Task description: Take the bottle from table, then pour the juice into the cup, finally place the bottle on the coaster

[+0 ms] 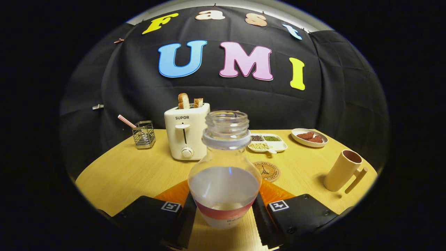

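Observation:
A clear uncapped bottle (224, 174) with whitish juice and a pink label band stands upright between my two black fingers (184, 219). Both pads press on its lower body, so my gripper (224, 218) is shut on it. Whether its base rests on the wooden table (122, 174) is hidden. A round cork coaster (267, 170) lies just beyond the bottle, slightly to the right, partly hidden behind it. A tan cup (343, 170) with a handle stands further right, near the table's edge.
A white toaster (186, 130) with two bread slices stands beyond the bottle to the left. A wire holder (143, 134) with a straw is far left. A divided dish of grains (268, 142) and a plate of red pieces (309, 137) sit at the back right.

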Available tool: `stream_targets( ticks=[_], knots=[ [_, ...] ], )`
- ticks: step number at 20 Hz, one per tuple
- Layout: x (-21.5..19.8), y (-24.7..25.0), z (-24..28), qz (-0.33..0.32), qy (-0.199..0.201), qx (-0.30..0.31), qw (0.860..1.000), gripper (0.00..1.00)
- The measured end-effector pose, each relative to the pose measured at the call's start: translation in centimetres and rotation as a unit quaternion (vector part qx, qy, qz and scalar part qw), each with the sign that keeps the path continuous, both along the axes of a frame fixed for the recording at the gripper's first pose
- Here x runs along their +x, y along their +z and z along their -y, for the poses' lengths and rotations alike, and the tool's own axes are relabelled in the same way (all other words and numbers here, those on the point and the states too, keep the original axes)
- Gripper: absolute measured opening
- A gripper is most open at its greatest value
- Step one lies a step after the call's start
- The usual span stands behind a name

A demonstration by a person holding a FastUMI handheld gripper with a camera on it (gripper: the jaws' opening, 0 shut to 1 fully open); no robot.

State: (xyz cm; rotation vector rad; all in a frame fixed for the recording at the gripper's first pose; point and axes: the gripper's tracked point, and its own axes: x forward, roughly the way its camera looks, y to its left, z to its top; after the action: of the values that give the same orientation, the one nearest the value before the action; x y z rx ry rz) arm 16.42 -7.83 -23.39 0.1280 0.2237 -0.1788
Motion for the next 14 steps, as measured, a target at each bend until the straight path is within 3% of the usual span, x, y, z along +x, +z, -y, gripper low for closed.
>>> stream_targets(
  ticks=[9,14],
  knots=[
    [-2.3,4.0,3.4,0.010,-0.021,0.066,0.998,0.74],
    [-4.6,6.7,4.8,-0.018,0.016,0.082,0.996,0.74]
  ],
)
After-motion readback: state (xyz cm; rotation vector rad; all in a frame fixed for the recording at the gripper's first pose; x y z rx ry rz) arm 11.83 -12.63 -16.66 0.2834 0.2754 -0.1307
